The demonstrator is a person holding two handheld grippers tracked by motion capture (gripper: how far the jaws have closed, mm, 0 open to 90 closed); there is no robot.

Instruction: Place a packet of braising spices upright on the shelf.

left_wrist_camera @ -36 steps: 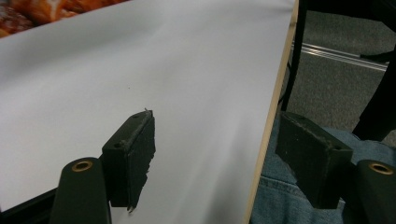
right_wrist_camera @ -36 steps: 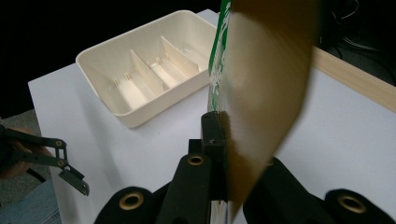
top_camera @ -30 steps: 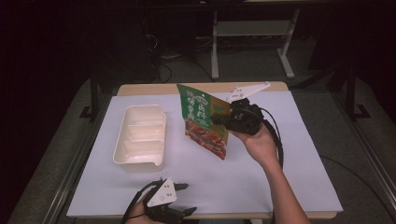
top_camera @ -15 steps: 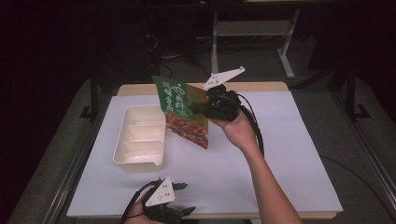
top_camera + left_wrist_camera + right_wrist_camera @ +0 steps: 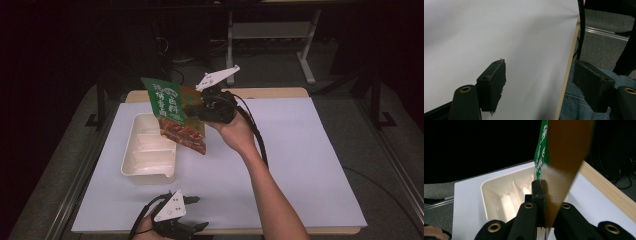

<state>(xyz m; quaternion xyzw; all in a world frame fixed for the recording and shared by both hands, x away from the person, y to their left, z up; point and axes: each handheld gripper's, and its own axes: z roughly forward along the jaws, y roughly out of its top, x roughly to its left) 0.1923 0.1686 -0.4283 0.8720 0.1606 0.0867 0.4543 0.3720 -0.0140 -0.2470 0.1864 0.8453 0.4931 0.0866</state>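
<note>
The pouch [image 5: 175, 116], green and red with printed text, hangs in the air above the right edge of the tray [image 5: 146, 159], tilted, its lower corner over the white sheet [image 5: 300, 150]. The right gripper [image 5: 206, 106] is clamped tight on the pouch's edge, held well above the table. The cream tray, with several compartments, sits on the sheet's left part. The left gripper [image 5: 195, 212] rests at the near table edge, jaws wide apart, holding nothing.

White Chinese characters on pouch [image 5: 172, 114], illegible
</note>
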